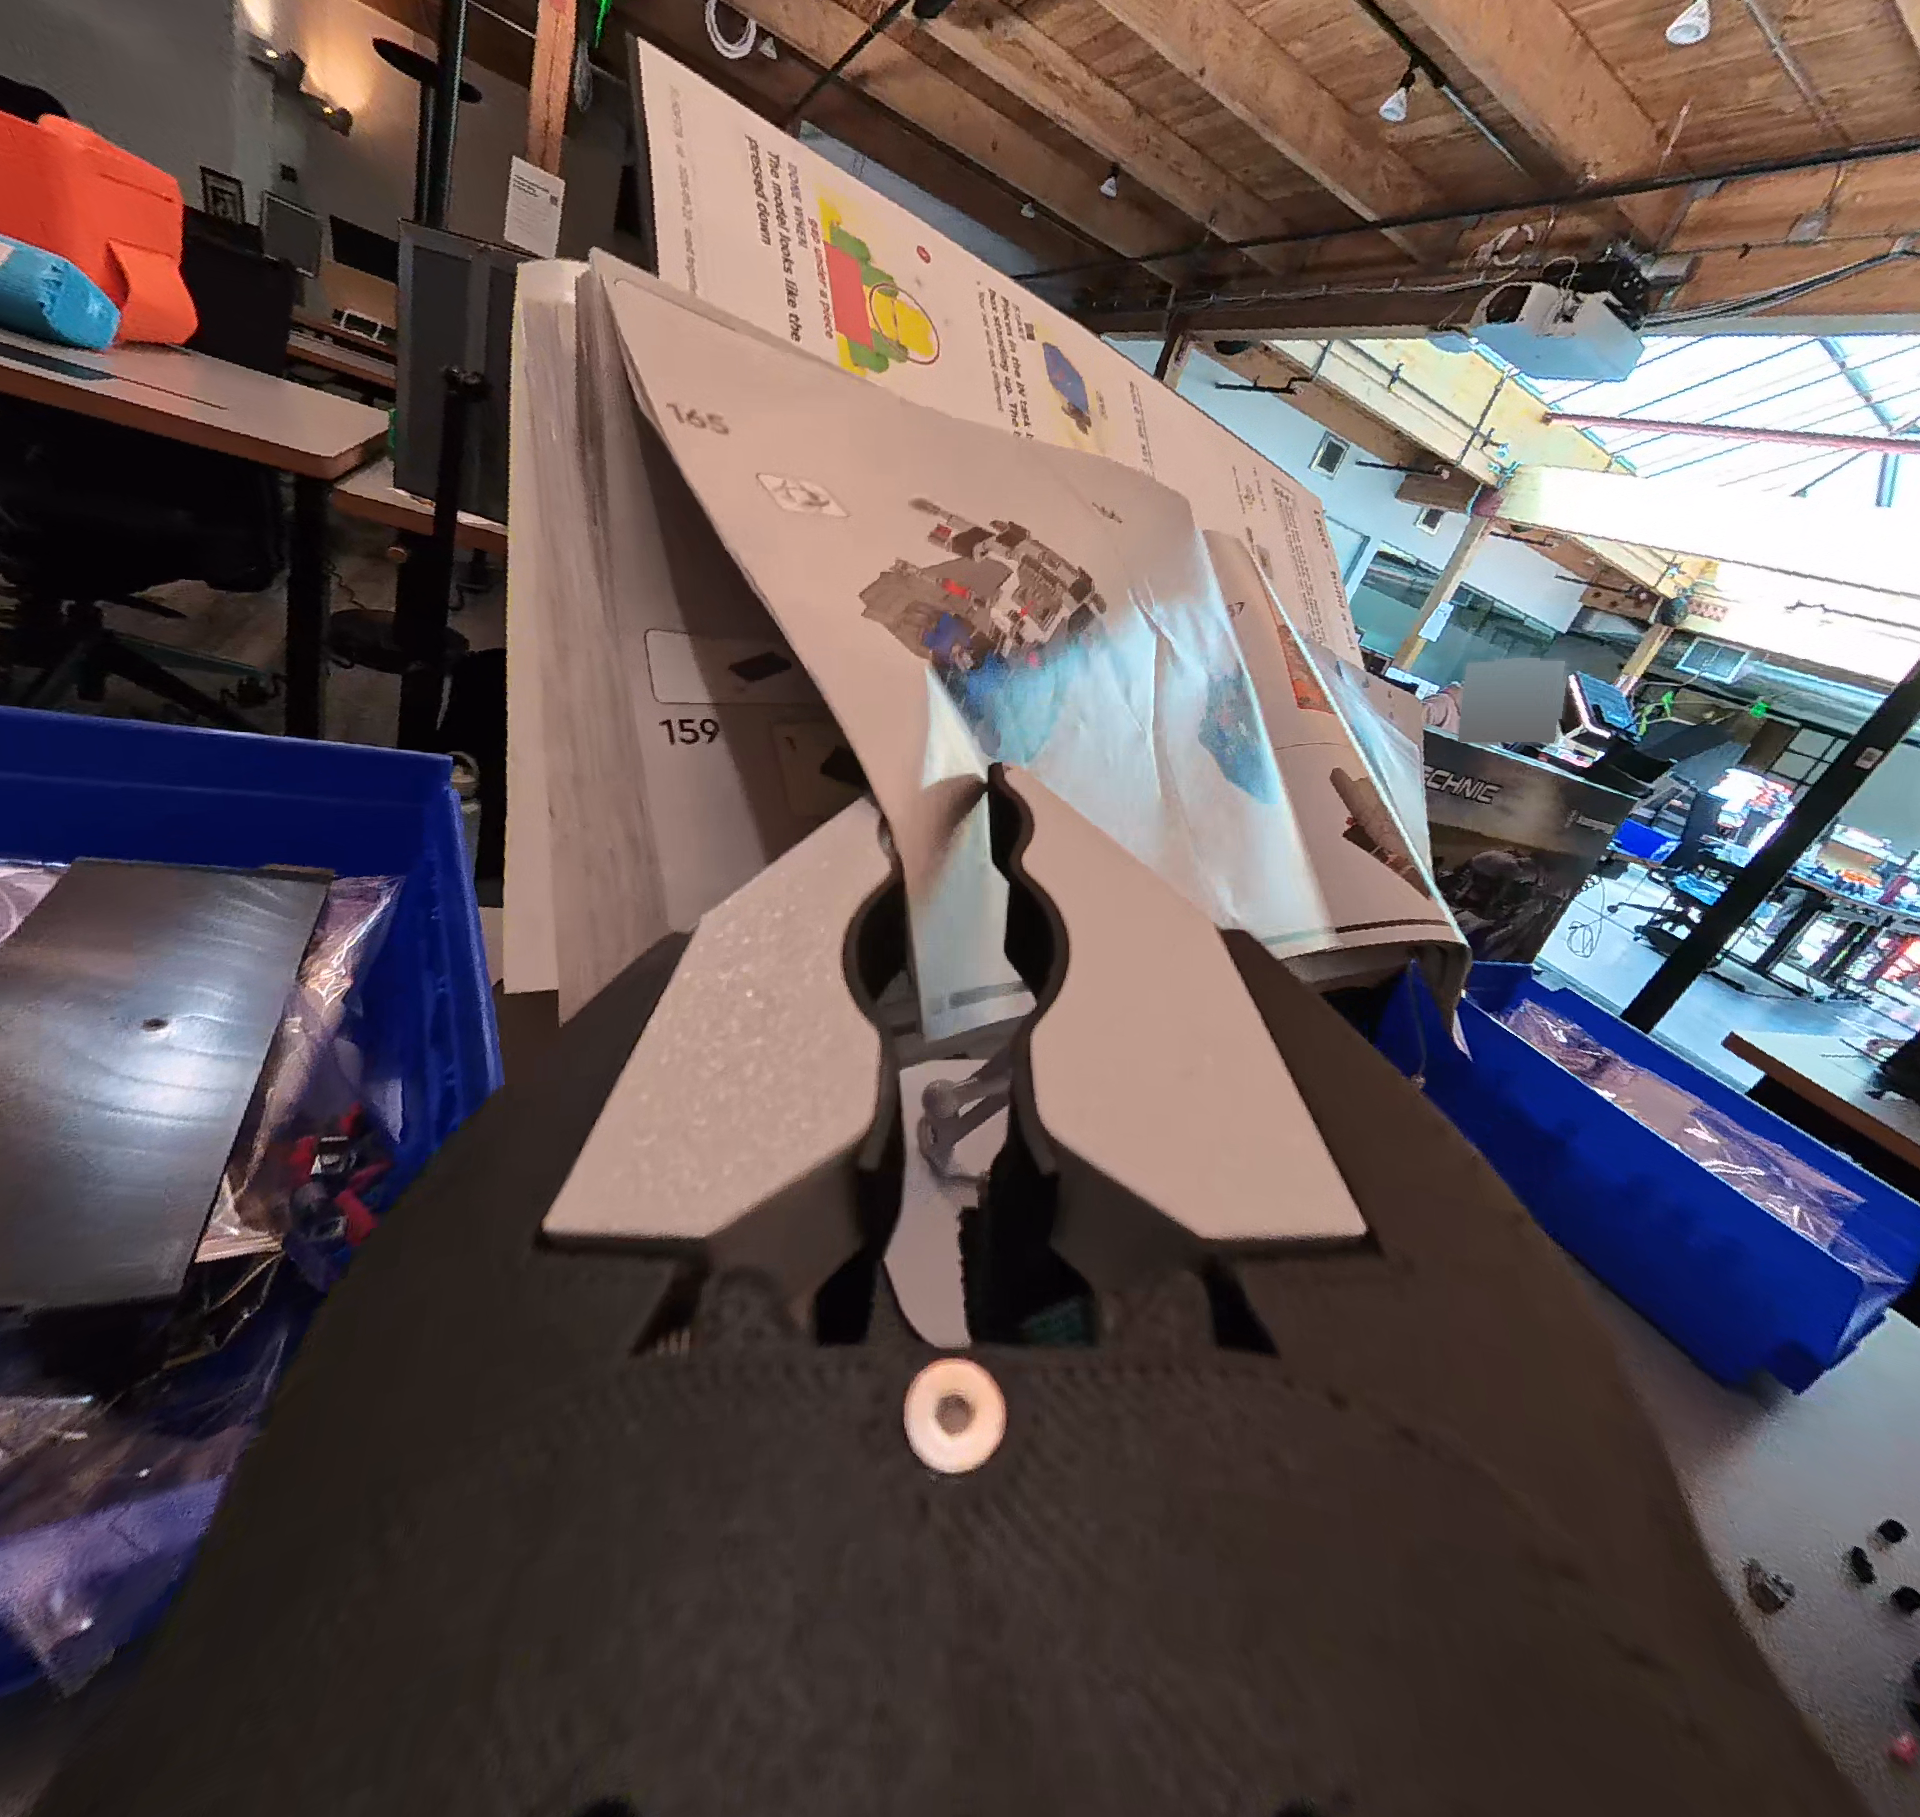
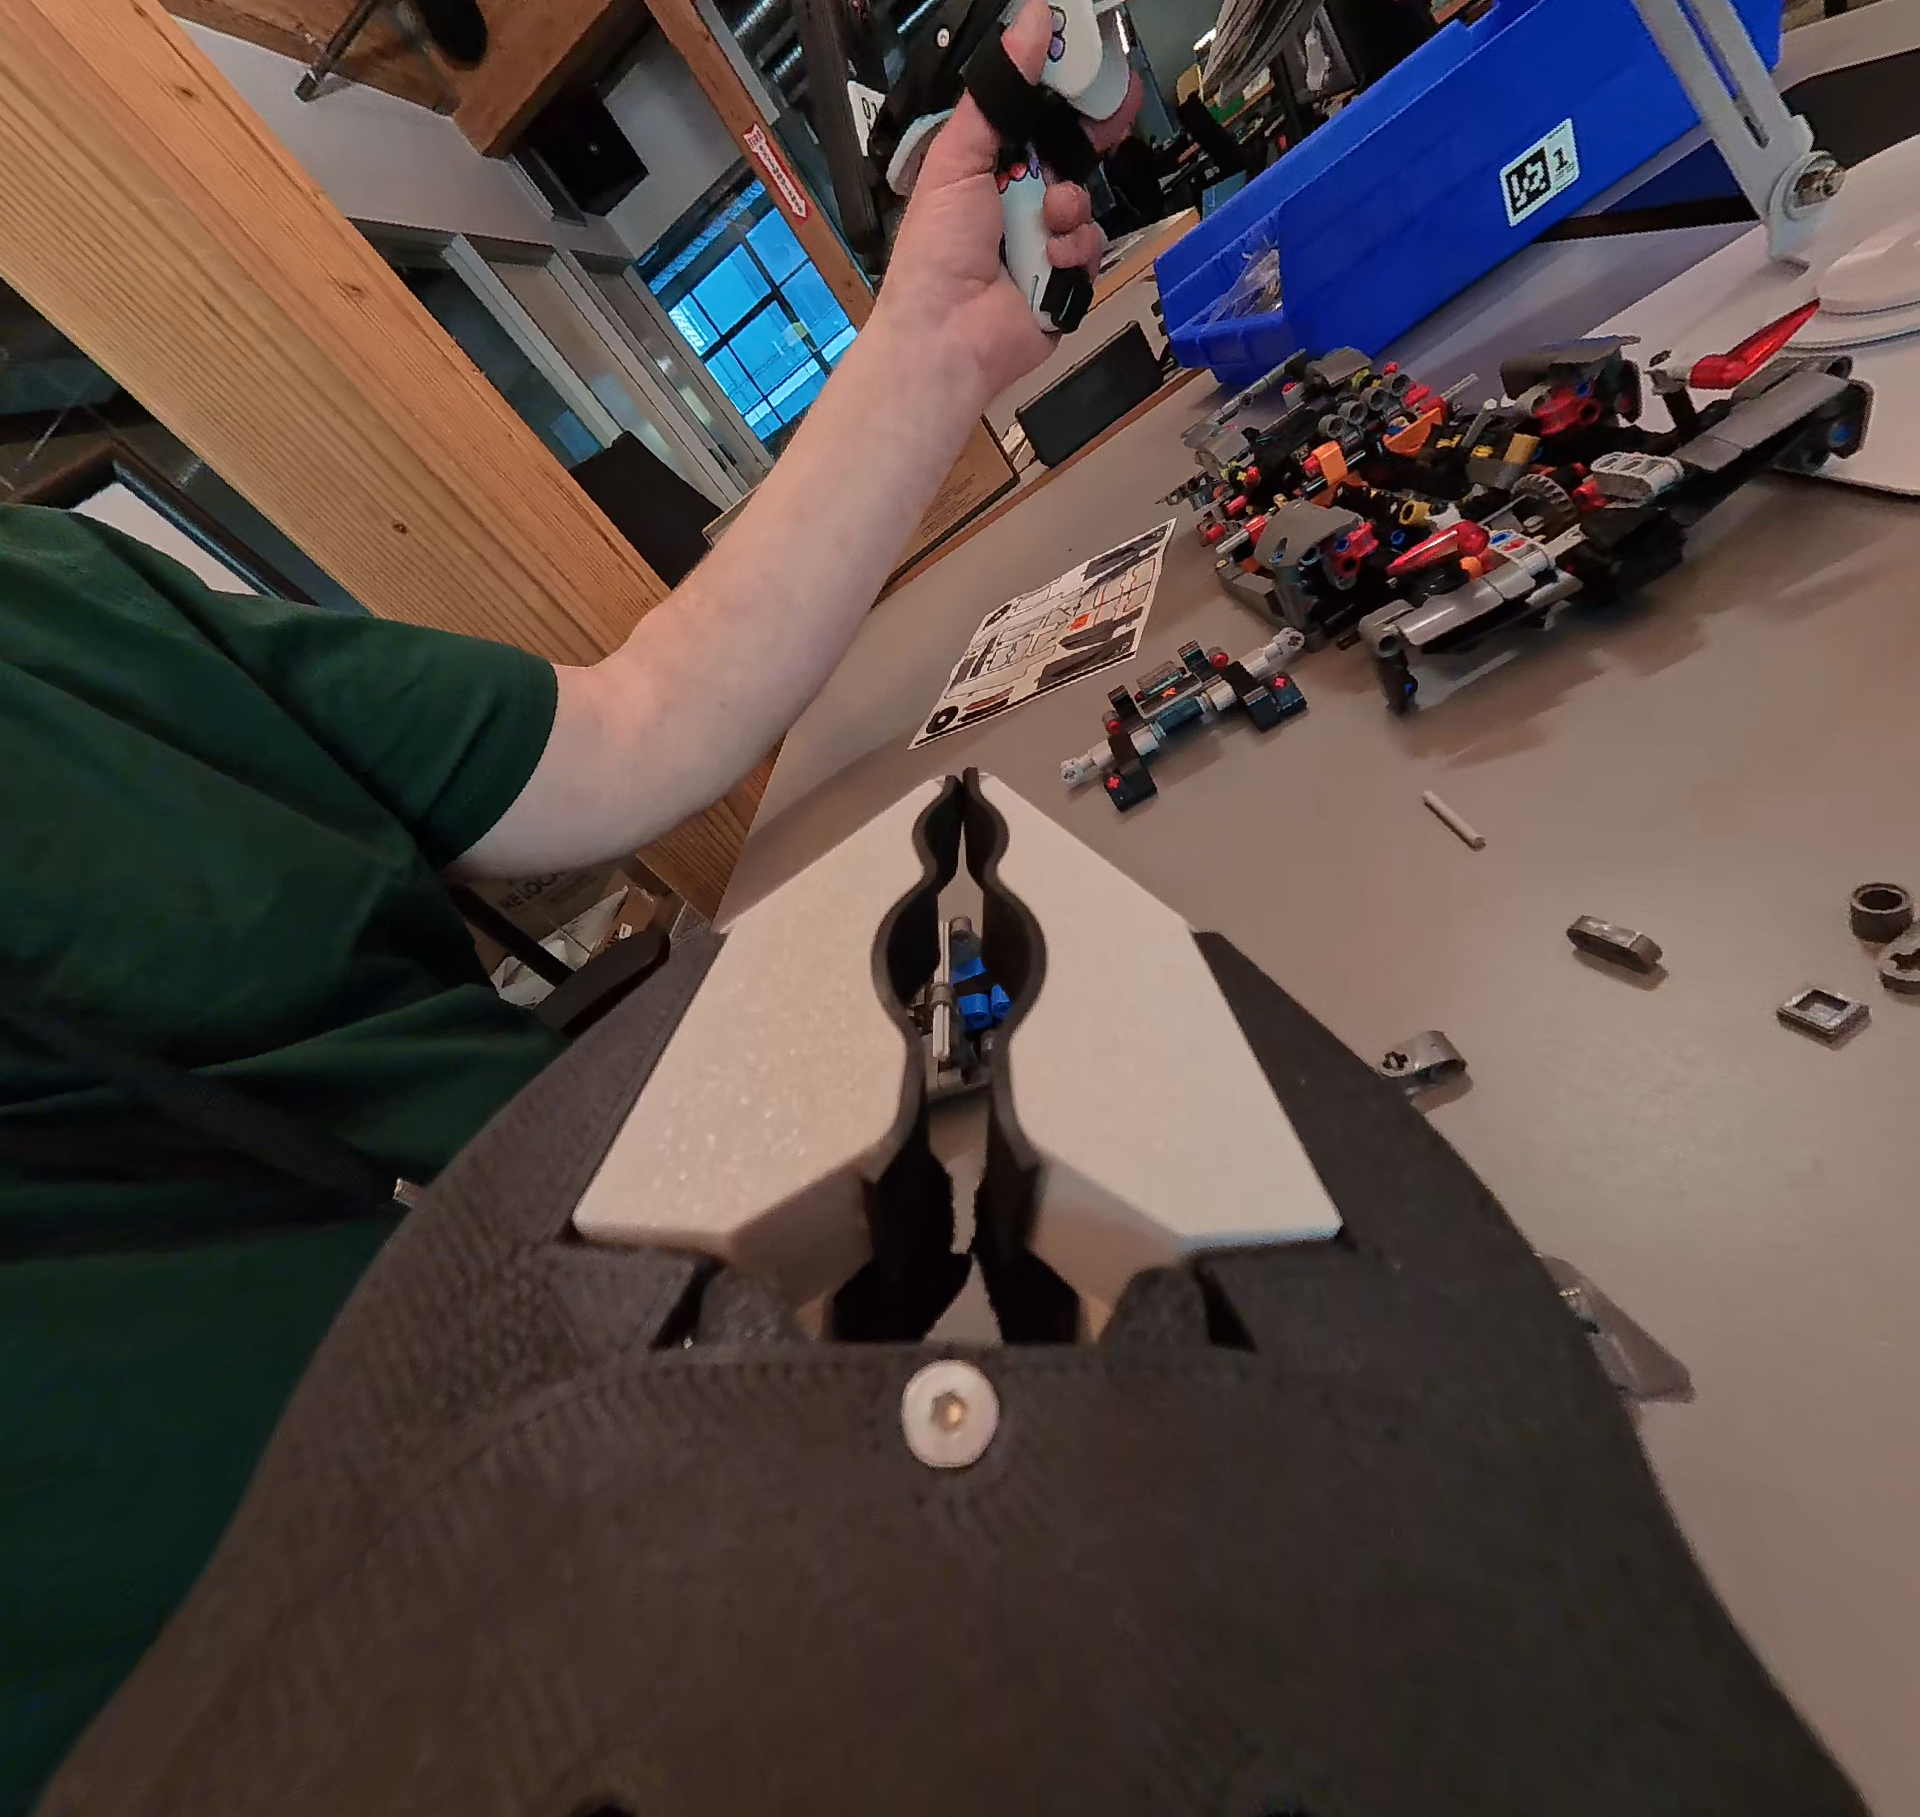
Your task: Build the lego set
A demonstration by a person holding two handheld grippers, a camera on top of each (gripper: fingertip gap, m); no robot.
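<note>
In the left wrist view my left gripper (image 1: pixel 987 791) is shut on a page of the instruction booklet (image 1: pixel 935 562), which stands upright ahead; the pinched page curls towards me. My right gripper (image 2: pixel 961 780) is low over the grey table (image 2: pixel 1558 1196), fingertips together, with a small grey and blue lego piece (image 2: pixel 961 998) clamped in the gap between its fingers. The partly built lego model (image 2: pixel 1507 500) lies ahead to the right, apart from the gripper. A small sub-assembly (image 2: pixel 1184 707) lies closer.
A sticker sheet (image 2: pixel 1049 624) and loose small parts (image 2: pixel 1616 946) lie on the table. Blue bins with bagged parts stand beside the booklet (image 1: pixel 208 936) (image 1: pixel 1662 1196) and beyond the model (image 2: pixel 1403 188). The person's arm (image 2: pixel 779 541) is raised at left. Across from one pair of fingers to the other is roughly 45 cm.
</note>
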